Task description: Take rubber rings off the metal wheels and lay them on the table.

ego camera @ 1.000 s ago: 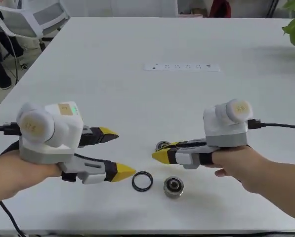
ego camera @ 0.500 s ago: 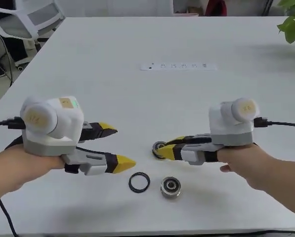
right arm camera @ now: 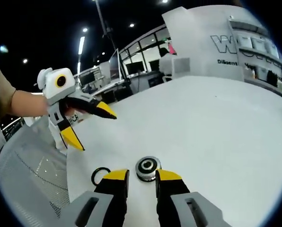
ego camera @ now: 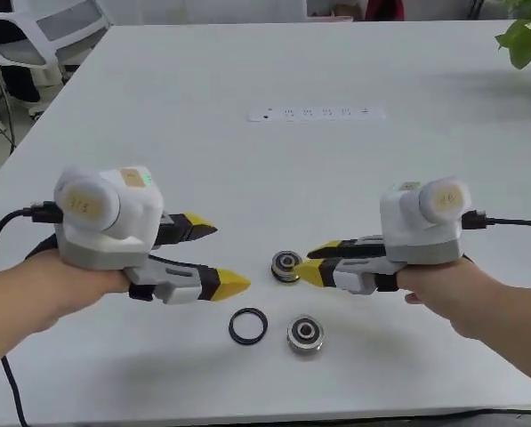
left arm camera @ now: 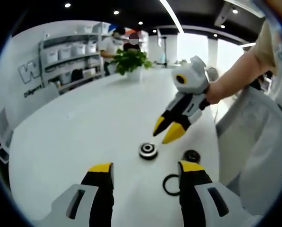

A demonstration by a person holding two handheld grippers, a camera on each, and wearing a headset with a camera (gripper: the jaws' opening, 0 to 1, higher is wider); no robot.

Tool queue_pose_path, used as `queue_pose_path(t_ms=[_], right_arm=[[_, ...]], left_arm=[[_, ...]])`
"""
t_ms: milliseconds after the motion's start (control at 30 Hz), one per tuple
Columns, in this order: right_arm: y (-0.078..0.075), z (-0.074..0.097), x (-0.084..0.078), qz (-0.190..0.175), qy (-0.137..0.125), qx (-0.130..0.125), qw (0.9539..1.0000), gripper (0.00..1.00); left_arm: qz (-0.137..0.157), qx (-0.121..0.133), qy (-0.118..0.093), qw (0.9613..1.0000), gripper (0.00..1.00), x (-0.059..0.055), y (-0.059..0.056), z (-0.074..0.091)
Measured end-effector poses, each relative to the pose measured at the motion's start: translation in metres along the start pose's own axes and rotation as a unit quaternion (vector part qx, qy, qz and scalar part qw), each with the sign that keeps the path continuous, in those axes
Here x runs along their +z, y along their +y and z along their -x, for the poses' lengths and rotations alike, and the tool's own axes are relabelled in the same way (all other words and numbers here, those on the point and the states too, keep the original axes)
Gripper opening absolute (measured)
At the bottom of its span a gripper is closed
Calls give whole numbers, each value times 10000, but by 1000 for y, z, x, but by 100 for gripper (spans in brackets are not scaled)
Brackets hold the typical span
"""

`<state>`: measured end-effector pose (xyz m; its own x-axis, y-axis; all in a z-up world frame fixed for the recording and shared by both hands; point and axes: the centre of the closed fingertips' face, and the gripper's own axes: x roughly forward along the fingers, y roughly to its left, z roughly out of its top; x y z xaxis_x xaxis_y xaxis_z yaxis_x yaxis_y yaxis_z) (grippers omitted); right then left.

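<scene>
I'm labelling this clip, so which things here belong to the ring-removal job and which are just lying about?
Job: right gripper, left gripper, dark-rimmed wheel, bare wheel, loose rubber ring.
Lying about: power strip, plant, chair.

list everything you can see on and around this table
table: 1, white, under everything
metal wheels: 2, silver and black, one just ahead of the right gripper's tips, one nearer the front edge
rubber ring: 1, black, flat beside the nearer wheel
power strip: 1, white, mid table
plant: 1, green, far right
chair: 1, pale, far left
left gripper: 1, white, yellow tips, open
right gripper: 1, same colours, slightly open
hands: 2, holding the left and right grippers
</scene>
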<state>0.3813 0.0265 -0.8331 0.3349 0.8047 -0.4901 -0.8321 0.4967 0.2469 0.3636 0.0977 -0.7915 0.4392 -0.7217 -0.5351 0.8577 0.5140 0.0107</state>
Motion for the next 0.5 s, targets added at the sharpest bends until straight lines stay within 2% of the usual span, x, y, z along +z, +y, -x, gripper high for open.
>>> queue_pose_path(t_ms=[500], right_arm=[[-10, -6, -13, 299, 184, -47, 9994, 19]], left_arm=[[75, 4, -6, 10000, 52, -1, 5, -18]])
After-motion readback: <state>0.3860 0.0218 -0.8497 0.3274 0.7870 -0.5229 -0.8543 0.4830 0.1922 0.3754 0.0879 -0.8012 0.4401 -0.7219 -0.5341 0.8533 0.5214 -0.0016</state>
